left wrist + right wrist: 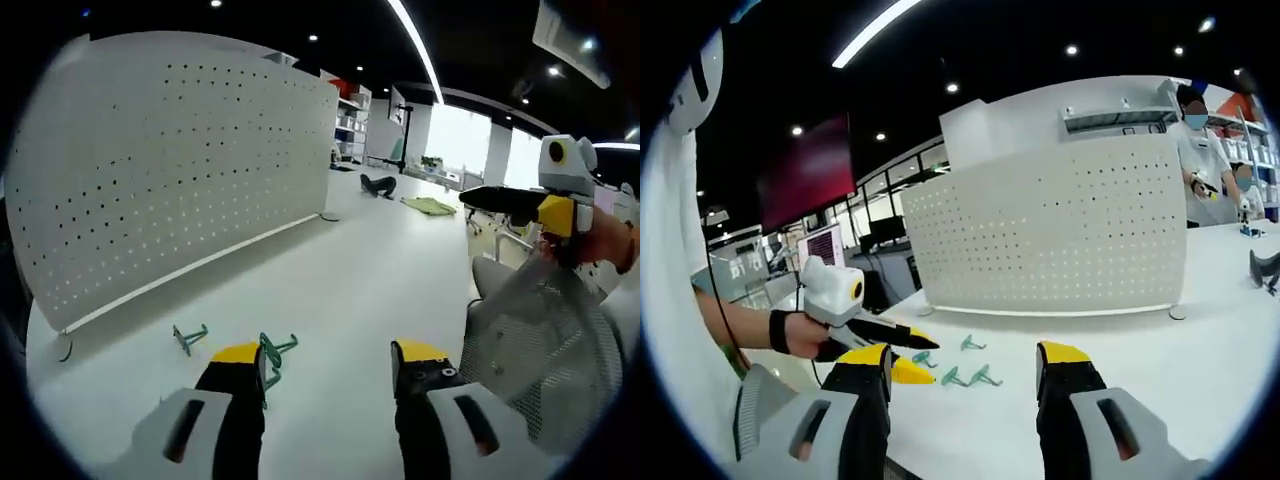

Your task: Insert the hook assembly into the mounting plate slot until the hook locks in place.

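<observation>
Right gripper (pixel 965 365), jaws apart and empty, faces four green hooks (pixel 962 370) on a white table (pixel 1200 330) before a perforated panel (pixel 1060 230).

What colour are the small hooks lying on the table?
Green; the hooks show best in the right gripper view, lying on the white table before the pegboard.

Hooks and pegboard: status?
Both tongs open, empty: left, right. Green hooks loose on table, none in pegboard. Path clear.
</observation>
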Available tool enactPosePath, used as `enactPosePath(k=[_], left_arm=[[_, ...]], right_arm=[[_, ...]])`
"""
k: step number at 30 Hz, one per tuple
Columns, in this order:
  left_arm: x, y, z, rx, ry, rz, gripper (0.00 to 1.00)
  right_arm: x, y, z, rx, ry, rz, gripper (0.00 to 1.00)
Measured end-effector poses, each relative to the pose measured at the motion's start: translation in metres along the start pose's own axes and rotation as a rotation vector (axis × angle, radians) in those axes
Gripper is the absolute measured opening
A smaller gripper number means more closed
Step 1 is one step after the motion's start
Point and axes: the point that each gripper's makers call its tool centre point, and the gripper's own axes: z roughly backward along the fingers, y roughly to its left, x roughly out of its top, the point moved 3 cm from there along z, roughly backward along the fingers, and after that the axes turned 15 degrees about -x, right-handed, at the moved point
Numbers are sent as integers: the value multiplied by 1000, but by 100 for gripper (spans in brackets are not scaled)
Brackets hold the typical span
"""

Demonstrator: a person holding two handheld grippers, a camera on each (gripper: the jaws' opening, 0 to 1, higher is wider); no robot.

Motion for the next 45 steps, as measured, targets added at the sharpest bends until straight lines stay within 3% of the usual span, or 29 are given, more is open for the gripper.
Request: enactPosePath(k=[10,21,31,45], left_arm=[[-6,15,-10,17,22,58,42],[-11,29,-27,41,60,89,37],[-25,41,-35,74,129,131,33],[-32,50,-49,95,155,177,27]], right_arm=[[1,2,2,-5,4,4,59],[-6,2,1,-17,16,-11,58],[-5,0,-2,-16,23,-7,57],[-9,4,-4,1,39,-9,57]])
